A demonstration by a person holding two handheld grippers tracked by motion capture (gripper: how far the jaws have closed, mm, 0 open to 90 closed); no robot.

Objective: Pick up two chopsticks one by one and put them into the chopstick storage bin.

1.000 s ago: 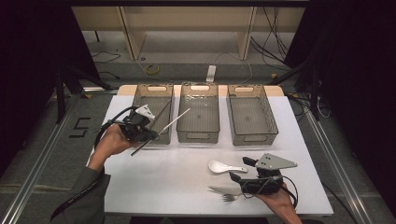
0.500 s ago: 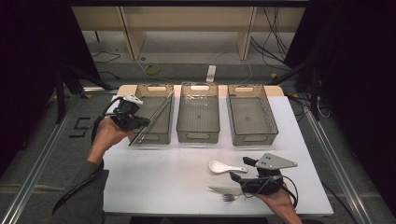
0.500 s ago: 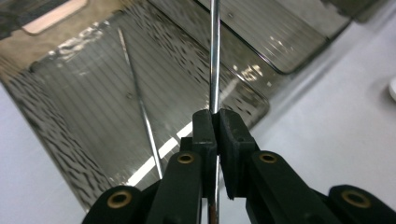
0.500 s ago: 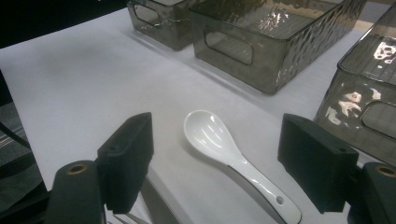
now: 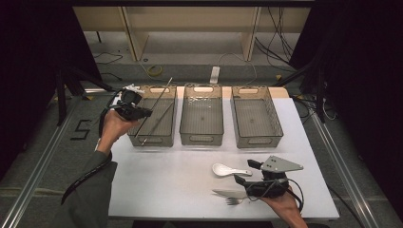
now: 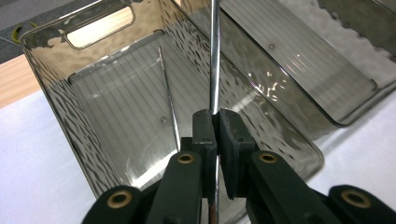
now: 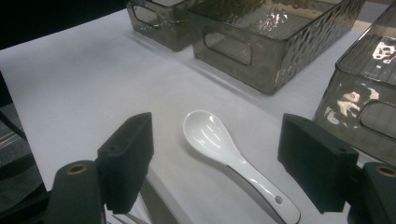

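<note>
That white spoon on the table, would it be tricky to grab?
Probably slippery: the white spoon looks glazed and glossy. Likely stiff and breakable if dropped, as it looks ceramic. Its rounded bowl may rock or skid on the table when nudged.

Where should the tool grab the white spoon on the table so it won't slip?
Grab the white spoon by its handle, probably near the middle, coming down from above. It lies flat, bowl up, and the handle is the narrow, straight part, so the right tool, open with the spoon lying between its jaws, can close across it. The bowl is wide, rounded and smooth, so it would likely slide out.
</note>
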